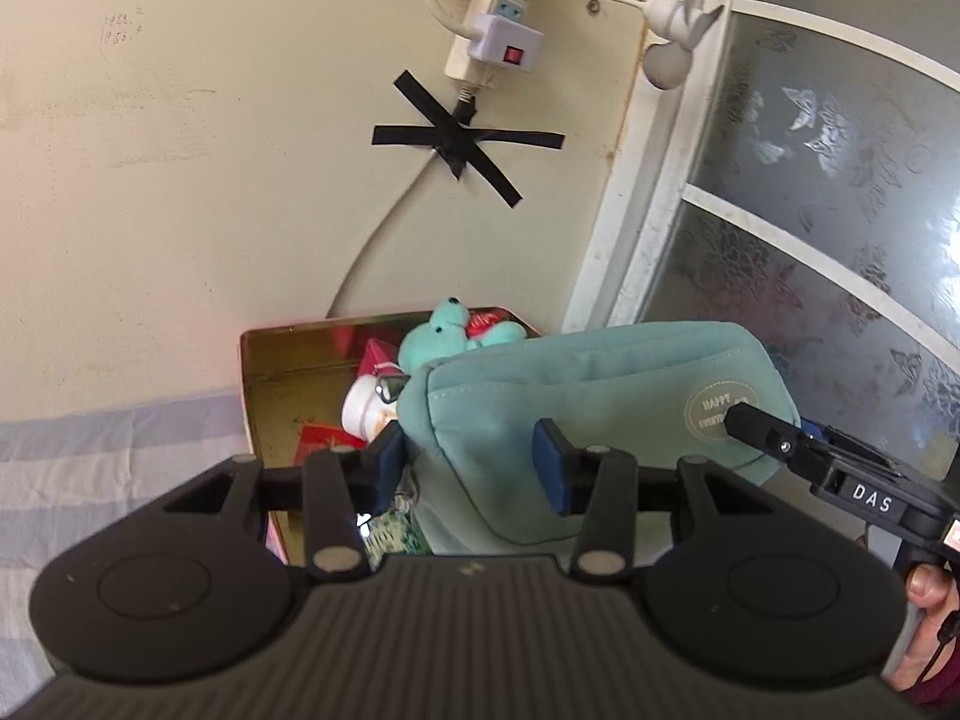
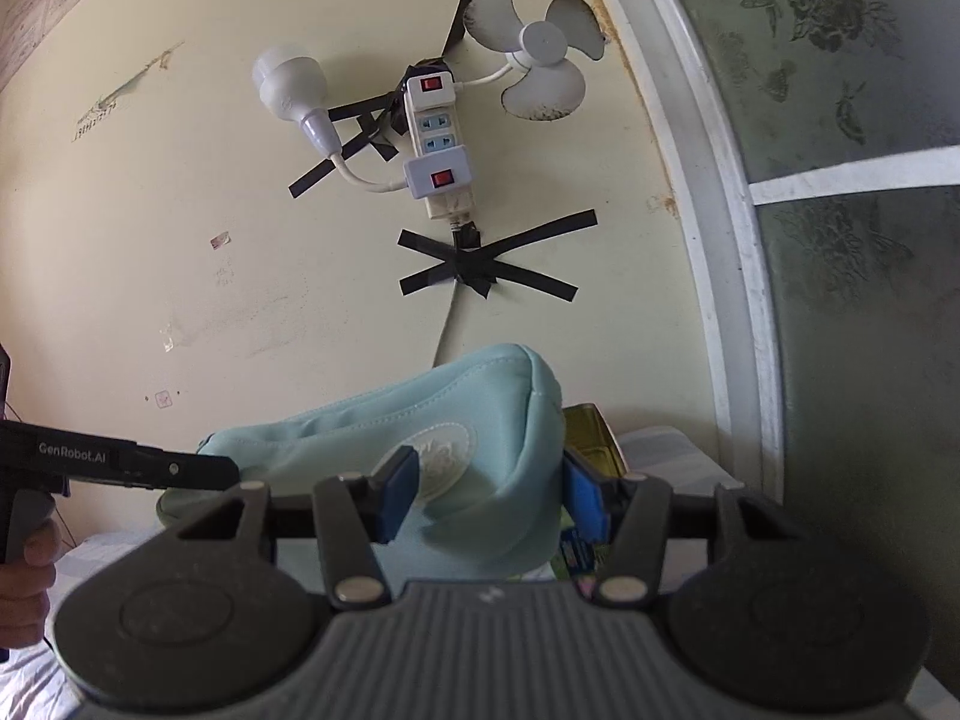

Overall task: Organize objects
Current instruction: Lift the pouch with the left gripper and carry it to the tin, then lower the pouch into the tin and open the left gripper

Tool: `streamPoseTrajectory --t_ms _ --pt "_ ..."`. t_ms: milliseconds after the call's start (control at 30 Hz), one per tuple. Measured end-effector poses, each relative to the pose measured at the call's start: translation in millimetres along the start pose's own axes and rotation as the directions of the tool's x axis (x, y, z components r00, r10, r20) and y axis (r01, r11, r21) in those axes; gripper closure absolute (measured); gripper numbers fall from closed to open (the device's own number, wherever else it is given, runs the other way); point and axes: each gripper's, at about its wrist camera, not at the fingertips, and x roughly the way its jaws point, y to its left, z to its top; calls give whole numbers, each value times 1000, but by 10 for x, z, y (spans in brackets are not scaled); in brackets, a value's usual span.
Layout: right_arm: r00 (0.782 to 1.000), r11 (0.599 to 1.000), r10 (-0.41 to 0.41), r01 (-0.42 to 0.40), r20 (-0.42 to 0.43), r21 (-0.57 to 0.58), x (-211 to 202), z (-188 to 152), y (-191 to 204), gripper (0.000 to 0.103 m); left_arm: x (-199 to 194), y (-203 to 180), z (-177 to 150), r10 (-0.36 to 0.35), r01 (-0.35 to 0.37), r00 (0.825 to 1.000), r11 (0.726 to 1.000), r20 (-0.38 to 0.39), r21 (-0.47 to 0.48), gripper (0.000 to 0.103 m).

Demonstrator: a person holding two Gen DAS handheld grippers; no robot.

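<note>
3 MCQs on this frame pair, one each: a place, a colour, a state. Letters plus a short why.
1. Where is the teal plush bear?
A. in the gold tin
B. on the wall
C. between the left gripper's pads

2. What colour are the switches on the power strip?
A. green
B. red
C. black

3. How is the teal pouch held?
A. by neither gripper
B. by the right gripper only
C. by both, the left gripper on one end and the right on the other

A: the bear sits inside the tin's rim.
B: both rocker switches show red.
C: each wrist view shows its blue pads pressed on the pouch.
</note>
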Motion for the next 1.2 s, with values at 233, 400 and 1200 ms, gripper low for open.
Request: streamPoseTrajectory --t_ms 233,400,1200 --pt "1000 999 15 -16 -12 -28 764 574 -74 53 338 199 633 52 -50 998 998 39 -48 55" --pt "999 1000 23 -23 -42 -10 1216 719 -155 53 566 314 799 95 -91 994 994 61 -67 55" --pt "974 998 11 5 -225 69 2262 477 -380 54 1339 947 567 122 -132 991 969 -61 -210 55"
